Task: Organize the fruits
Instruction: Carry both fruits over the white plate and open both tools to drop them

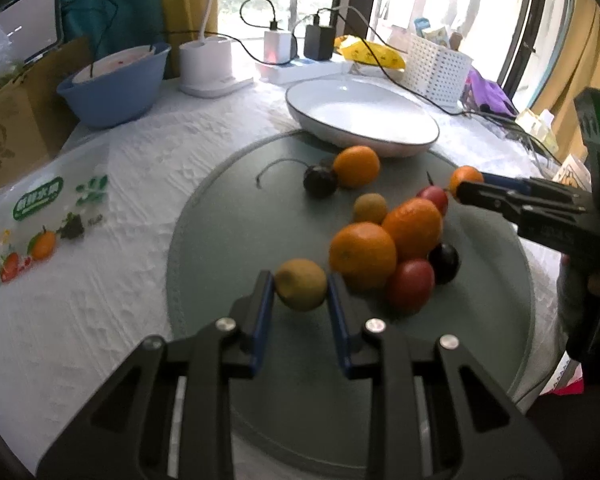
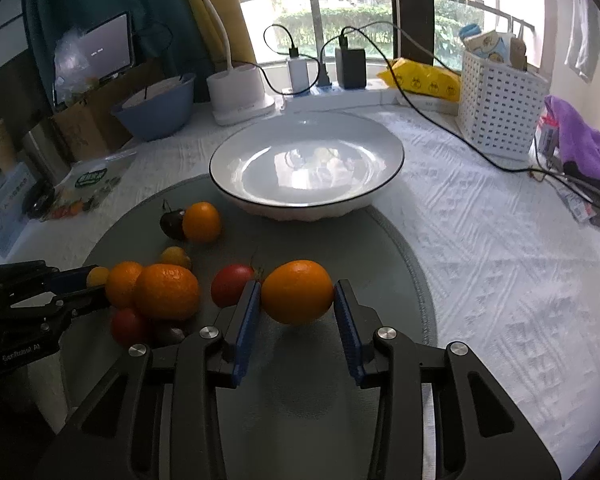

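My left gripper (image 1: 301,290) is shut on a small yellow-green fruit (image 1: 301,285), held just over the grey round mat (image 1: 228,208). My right gripper (image 2: 296,298) is shut on an orange (image 2: 298,292), held above the mat (image 2: 392,264); it also shows in the left wrist view (image 1: 466,178). Loose fruit lies on the mat: two oranges (image 1: 384,244), red tomatoes (image 1: 410,284), a dark plum (image 1: 444,263), and an orange with a dark fruit (image 1: 342,174) near the plate. The white plate (image 2: 306,168) stands empty beyond the mat.
A blue bowl (image 1: 114,86), a white lamp base (image 1: 208,64), chargers with cables (image 1: 296,44), a white basket (image 2: 500,108) and a purple cloth (image 2: 580,140) line the back. A printed fruit bag (image 1: 40,216) lies left on the white tablecloth.
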`<state>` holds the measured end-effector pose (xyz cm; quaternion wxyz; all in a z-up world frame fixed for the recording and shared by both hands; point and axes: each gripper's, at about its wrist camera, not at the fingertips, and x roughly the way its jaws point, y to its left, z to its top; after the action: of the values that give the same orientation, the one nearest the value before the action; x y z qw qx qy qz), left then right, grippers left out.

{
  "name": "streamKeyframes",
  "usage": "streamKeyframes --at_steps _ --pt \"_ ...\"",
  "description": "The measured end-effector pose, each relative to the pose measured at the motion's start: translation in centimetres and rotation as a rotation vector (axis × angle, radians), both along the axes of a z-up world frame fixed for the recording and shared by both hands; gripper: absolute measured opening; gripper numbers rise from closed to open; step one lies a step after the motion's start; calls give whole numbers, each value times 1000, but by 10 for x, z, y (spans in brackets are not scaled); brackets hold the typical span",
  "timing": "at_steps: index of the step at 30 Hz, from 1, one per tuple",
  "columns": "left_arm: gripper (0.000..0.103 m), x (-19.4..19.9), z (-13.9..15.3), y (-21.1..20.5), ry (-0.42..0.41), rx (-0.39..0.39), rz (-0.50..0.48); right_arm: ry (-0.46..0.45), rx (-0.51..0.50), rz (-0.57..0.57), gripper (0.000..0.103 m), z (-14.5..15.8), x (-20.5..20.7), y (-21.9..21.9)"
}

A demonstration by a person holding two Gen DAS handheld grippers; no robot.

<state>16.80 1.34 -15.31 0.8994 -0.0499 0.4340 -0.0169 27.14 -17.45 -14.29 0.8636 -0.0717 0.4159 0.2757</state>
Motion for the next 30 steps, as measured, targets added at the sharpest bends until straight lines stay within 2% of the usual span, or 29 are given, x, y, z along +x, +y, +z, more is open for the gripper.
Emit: streamKeyframes --at_steps 8,17,30 --pt "28 3 29 7 -74 -7 11 -64 4 -13 40 22 4 -7" --pt "28 28 54 13 -142 -7 -5 -131 12 -30 40 44 20 -9" --pt "28 85 50 7 -139 -47 -64 -110 5 -25 40 33 54 5"
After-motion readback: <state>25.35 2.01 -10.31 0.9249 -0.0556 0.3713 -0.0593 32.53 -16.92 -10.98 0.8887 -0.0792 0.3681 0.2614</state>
